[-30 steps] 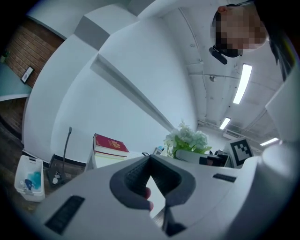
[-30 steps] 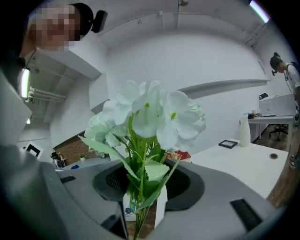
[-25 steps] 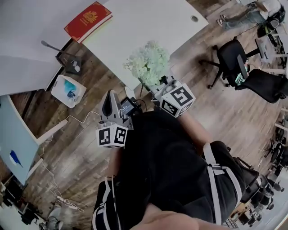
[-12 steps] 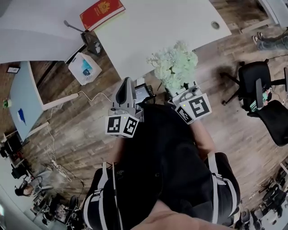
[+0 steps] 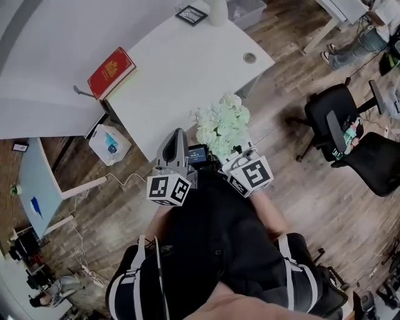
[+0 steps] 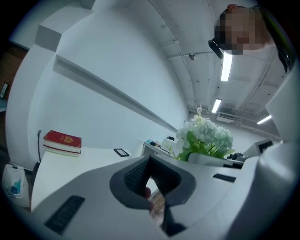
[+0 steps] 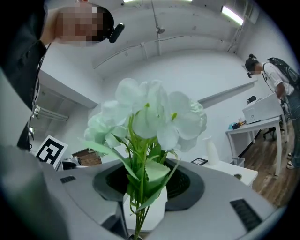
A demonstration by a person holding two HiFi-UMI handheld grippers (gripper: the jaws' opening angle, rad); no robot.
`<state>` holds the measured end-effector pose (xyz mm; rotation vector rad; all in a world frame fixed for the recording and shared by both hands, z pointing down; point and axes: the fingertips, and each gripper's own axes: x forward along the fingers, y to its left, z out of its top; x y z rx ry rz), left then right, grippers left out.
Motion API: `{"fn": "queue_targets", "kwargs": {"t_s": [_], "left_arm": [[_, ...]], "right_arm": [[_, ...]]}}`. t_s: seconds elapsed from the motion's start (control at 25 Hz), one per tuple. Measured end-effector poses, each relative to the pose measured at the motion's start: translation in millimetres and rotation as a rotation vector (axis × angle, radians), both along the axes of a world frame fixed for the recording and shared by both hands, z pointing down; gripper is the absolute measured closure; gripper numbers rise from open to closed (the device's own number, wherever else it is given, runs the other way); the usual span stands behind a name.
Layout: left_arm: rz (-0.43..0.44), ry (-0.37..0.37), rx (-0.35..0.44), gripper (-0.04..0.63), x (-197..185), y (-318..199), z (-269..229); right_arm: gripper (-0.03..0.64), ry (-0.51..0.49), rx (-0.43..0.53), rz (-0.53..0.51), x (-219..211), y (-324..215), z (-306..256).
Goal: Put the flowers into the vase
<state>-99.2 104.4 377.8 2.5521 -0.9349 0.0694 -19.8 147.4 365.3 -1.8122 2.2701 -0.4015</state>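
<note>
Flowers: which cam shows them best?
Right gripper view: the flowers fill the frame, stems between its fingers. Head view shows only the blooms from above; left gripper view shows them small, side-on, off right.

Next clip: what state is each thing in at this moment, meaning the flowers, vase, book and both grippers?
Right gripper: fingers shut on the flowers.
Left gripper: fingers together, nothing between them.
Flowers: upright, held by the stems, not in the vase.
Vase: upright on the white table, no flowers in it.
Red book: closed, flat on the table.
</note>
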Motion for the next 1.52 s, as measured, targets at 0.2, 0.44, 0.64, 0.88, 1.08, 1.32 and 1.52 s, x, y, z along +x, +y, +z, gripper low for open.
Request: {"fn": "queue_targets", "kwargs": {"t_s": [0.2,0.44,0.64,0.88,1.08,1.32,1.52], "left_arm": [[0.019,-0.021,-0.013,0.549,13.1,-2.1,6.6],[0.054,-0.037,-0.012,0.549,34.0,-17.5,19.3],[0.034,0.009,-0.033,0.549,51.3,-50.4,25.2],[-0.041,0.097,-0.068,0.549,44.2,-113.9,26.2],[-0.074,0.144,-0.11,0.549,41.2,-147.0,35.3],[-0.096,0.167,-0.159,0.549,39.1,-166.9,49.6],[-0.146,0.179,-0.17,0.549,42.6,-181.4,52.4]], "right_arm": [[0.416,-0.012,-0.033,0.032,19.8,-4.7,8.8],[0.416,-0.011,-0.058,0.054,41.6,-27.5,18.6],[0.416,-0.008,-0.067,0.068,63.6,-57.6,19.3],[0.416,0.035,-0.098,0.017,68.6,-123.8,15.5],[0.416,0.057,-0.133,-0.002,70.7,-160.6,14.0],[0.416,0.039,-0.193,-0.015,73.8,-182.4,23.8],[0.416,0.021,-0.209,-0.054,80.7,-200.6,26.8]]}}
